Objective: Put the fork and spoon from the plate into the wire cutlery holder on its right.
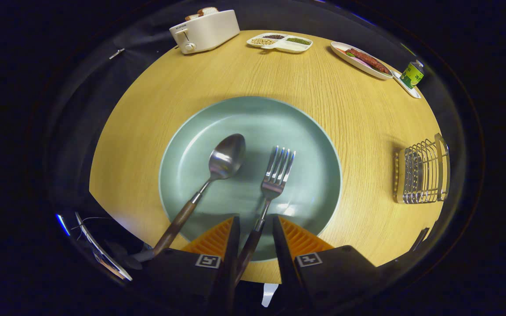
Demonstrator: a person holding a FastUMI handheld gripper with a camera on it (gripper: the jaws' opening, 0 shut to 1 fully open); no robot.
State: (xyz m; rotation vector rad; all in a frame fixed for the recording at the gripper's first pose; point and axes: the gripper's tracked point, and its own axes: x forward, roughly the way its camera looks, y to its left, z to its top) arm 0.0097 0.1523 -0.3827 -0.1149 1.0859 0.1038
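Fork handle end — hidden behind the fingers; grip unclear.

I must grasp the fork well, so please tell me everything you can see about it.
The fork has four shiny metal tines, a thin metal neck and a dark brown handle that looks like wood. It lies flat on the pale green plate, to the right of the spoon. Its handle passes between the open fingers of the gripper, which do not press on it.
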